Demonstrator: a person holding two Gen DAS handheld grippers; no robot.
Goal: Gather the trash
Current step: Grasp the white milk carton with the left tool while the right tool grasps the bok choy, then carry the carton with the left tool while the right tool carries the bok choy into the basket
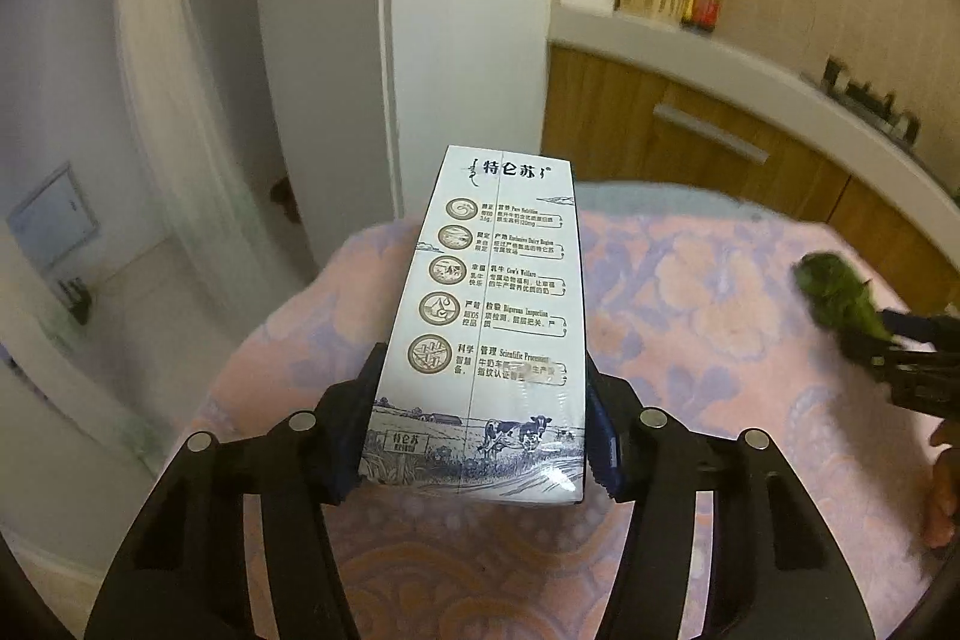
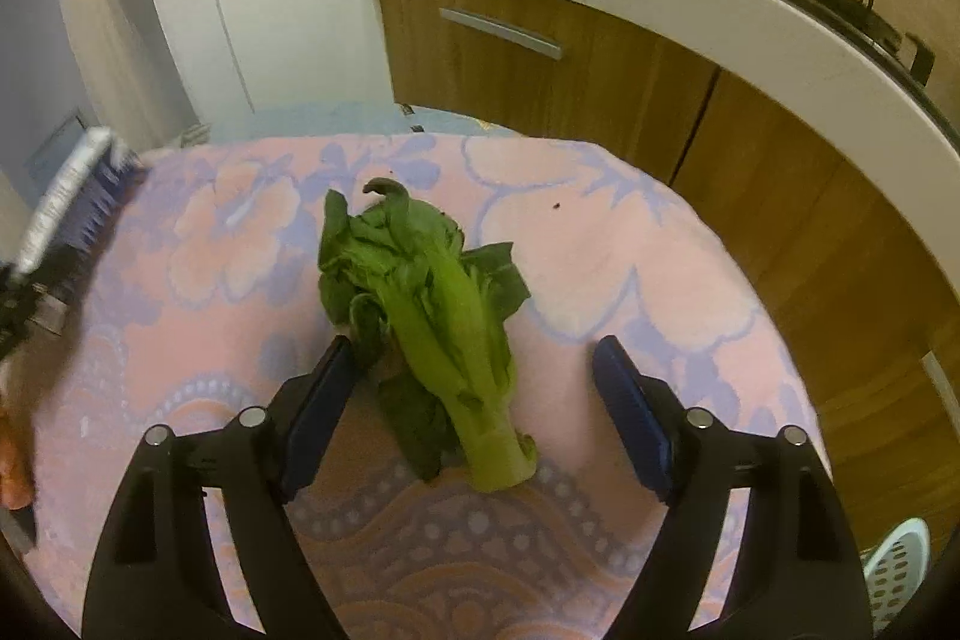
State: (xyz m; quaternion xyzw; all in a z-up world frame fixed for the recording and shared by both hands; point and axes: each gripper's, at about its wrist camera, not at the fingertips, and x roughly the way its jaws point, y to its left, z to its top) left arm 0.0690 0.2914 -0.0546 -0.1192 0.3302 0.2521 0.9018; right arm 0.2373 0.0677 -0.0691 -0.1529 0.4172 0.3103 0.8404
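Left wrist view: left gripper (image 1: 480,436) clamped on the milk carton (image 1: 492,316), both pads against its sides, contents not visible. Right gripper (image 2: 474,400) part open; leafy green (image 2: 432,316) lies between its fingers on the floral cloth (image 2: 630,280), left pad touching a leaf, right pad apart.

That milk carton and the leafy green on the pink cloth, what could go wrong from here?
1. The left gripper pinches the milk carton only near its bottom end, so the long carton might tip or slip.
2. The leafy vegetable lies between the right gripper's open jaws; only one pad touches it, and loose leaves might tear off or drop onto the cloth.
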